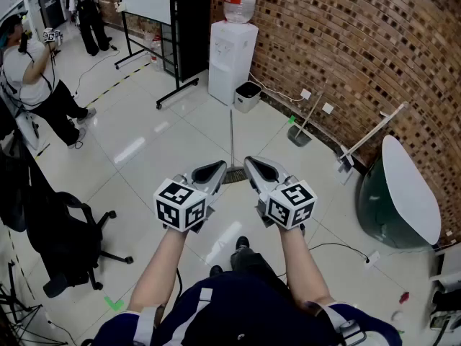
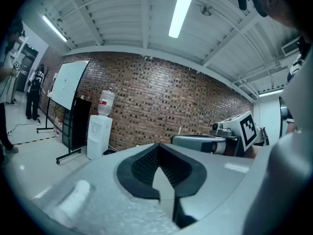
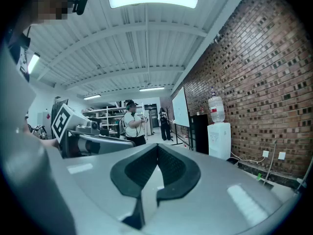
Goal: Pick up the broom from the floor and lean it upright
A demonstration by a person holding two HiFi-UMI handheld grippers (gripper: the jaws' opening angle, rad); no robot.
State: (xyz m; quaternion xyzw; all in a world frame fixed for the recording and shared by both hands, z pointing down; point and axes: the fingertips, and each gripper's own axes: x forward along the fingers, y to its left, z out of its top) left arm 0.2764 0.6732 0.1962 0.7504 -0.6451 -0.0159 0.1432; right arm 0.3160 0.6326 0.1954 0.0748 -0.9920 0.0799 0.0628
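Hanging pressed together, empty: left gripper (image 1: pixel 214 170), right gripper (image 1: pixel 257 167). Thin broom (image 1: pixel 232 139) lying in middle of floor (image 1: pixel 173 132) (shiny tiles), maybe slipping when pinched.

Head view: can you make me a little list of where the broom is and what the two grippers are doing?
Broom: lying on the floor, with its handle pointing toward the water dispenser and its brush end nearest the grippers
Left gripper: shut, holding nothing, up above the floor
Right gripper: shut, holding nothing, beside the left one
Touching the broom: neither gripper
Behind the dispenser: brick wall
Task so far: broom not yet picked up
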